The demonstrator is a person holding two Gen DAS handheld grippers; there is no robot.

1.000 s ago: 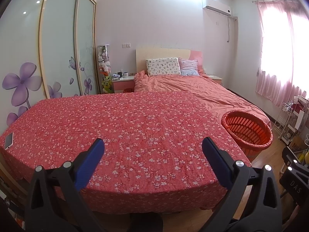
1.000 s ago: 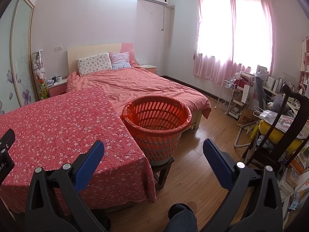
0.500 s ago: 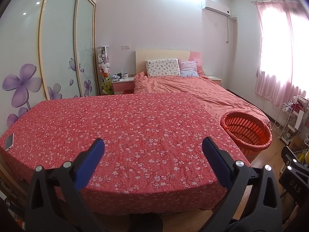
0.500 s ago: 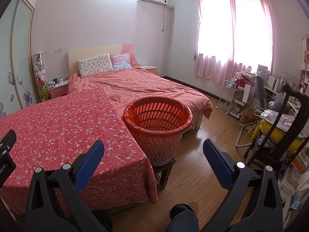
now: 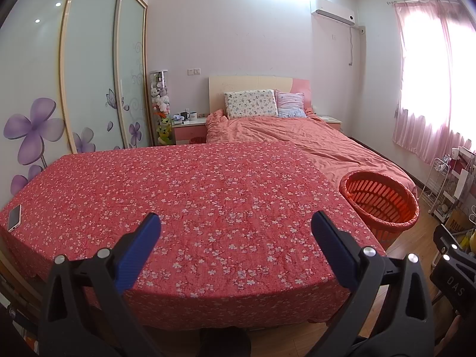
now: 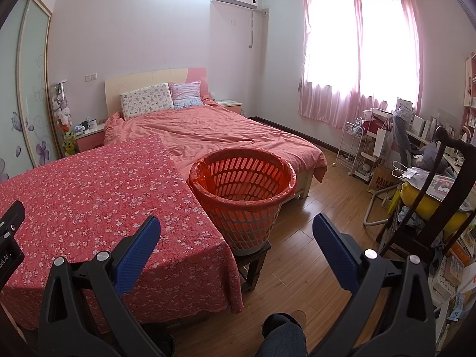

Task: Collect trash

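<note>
Bedroom scene: flowered red cloth covers the surface [image 5: 208, 202]; beyond its far edge sits a bed [image 6: 214, 136] with a salmon quilt. Left tool [image 5: 235, 232] released, jaws wide, nothing between them, hovering over the near edge of the surface. Right tool [image 6: 236, 232] likewise released and empty, aimed off the right edge toward the basket.

No trash visible on the cloth in either view. Only loose item: a phone [image 5: 14, 217] at the near-left corner of the surface, not trash by my read. So the step in hand looks like search, or the job is mostly done.

To do it well: sweep both cameras along the edges and the floor before committing; keep jaws apart until something is centred between them.

Basket [image 6: 242, 178]: orange slotted plastic with an orange bag liner folded over the rim, standing on a small dark stool [image 6: 253, 263] just beside the surface's right edge. Inside, only liner visible; bottom not fully visible.
</note>
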